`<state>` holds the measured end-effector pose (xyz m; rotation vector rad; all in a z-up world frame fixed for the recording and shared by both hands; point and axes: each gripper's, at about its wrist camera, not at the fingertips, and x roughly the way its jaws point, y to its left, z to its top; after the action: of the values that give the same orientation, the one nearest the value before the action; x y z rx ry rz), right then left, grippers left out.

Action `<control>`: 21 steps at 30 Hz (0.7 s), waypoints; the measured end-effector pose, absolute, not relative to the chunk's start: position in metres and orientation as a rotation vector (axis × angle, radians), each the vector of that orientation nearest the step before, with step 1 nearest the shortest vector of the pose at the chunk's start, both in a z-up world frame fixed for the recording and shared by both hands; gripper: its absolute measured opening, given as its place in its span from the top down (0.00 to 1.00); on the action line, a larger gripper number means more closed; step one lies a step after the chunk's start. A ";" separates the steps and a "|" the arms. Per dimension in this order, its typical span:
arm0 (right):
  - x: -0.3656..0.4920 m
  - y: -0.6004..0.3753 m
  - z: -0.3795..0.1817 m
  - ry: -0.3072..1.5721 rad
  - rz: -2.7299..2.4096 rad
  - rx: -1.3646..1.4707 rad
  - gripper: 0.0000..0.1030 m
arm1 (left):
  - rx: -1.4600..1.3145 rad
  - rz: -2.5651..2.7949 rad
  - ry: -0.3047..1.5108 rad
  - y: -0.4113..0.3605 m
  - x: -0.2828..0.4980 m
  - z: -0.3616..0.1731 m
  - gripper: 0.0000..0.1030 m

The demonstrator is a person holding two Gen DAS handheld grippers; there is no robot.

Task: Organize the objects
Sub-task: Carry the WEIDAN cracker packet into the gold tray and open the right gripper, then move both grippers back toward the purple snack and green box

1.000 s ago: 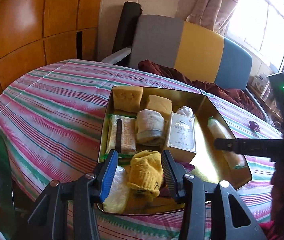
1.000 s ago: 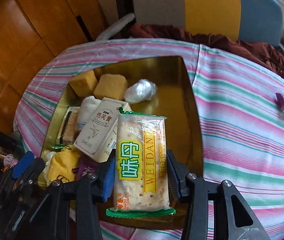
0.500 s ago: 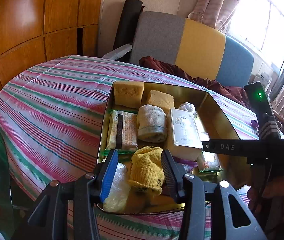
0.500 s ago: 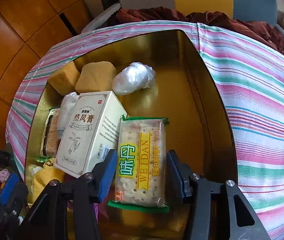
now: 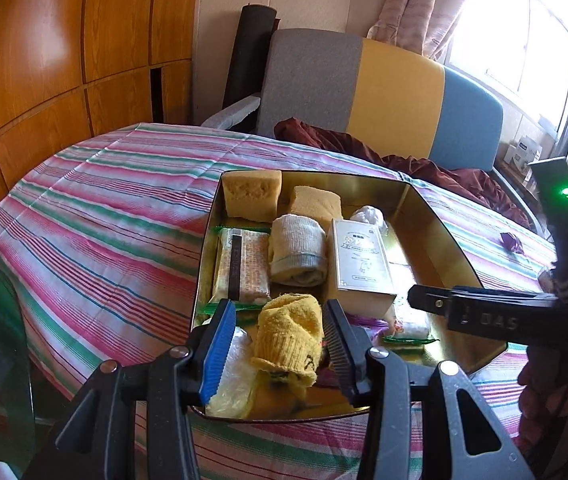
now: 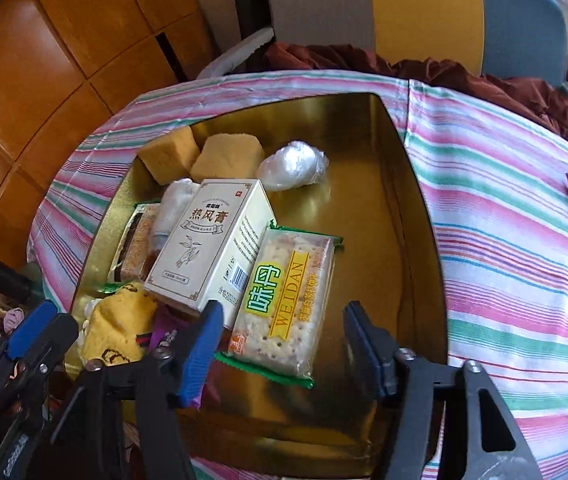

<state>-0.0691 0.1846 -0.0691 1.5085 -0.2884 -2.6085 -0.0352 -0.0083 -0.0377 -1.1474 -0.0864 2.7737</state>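
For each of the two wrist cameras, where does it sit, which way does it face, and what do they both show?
Left wrist: on the left tool, angled down over the gold tin's near edge; a yellow sock sits between its fingers; a hand shows at right.
Right wrist: on the right tool, looking steeply into the tin; its jaws have just been opening, clear of the cracker packet.
Shared: tin, sock, white box, sponges, striped cloth.

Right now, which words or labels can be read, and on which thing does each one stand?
"WEIDAN" and "味丹": cracker packet.
"热风膏": white box; its smaller print is too small.
"DAS": arm of the right tongs.
Brown snack packet: print too blurred.
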 end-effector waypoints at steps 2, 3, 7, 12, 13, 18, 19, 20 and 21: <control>-0.063 0.188 -0.062 -0.267 -2.630 1.475 0.32 | -1.137 2.775 -0.070 -0.006 -0.033 -0.036 0.56; -0.058 0.187 -0.059 -0.249 -2.643 1.461 0.31 | -1.132 2.776 -0.060 -0.005 -0.032 -0.035 0.56; -0.048 0.196 -0.050 -0.211 -2.677 1.413 0.30 | -1.110 2.773 -0.016 0.002 -0.028 -0.030 0.56; -0.037 0.220 -0.041 -0.184 -2.728 1.390 0.29 | -1.078 2.754 0.037 0.015 -0.024 -0.023 0.56; -0.034 0.227 -0.039 -0.182 -2.742 1.387 0.29 | -1.073 2.749 0.051 0.019 -0.023 -0.022 0.56; -0.027 0.270 -0.033 -0.199 -2.820 1.395 0.28 | -1.043 2.709 0.117 0.040 -0.020 -0.016 0.56; -0.026 0.280 -0.032 -0.207 -2.838 1.398 0.27 | -1.039 2.701 0.130 0.045 -0.020 -0.015 0.56; -0.025 0.292 -0.030 -0.213 -2.859 1.402 0.27 | -1.033 2.691 0.144 0.050 -0.019 -0.014 0.56; -0.024 0.303 -0.029 -0.219 -2.880 1.408 0.27 | -1.029 2.682 0.157 0.055 -0.019 -0.014 0.56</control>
<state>-0.0235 0.3028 -0.0293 1.4081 -0.2195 -2.8800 -0.0190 0.0551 -0.0135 -1.0289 0.1568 2.6819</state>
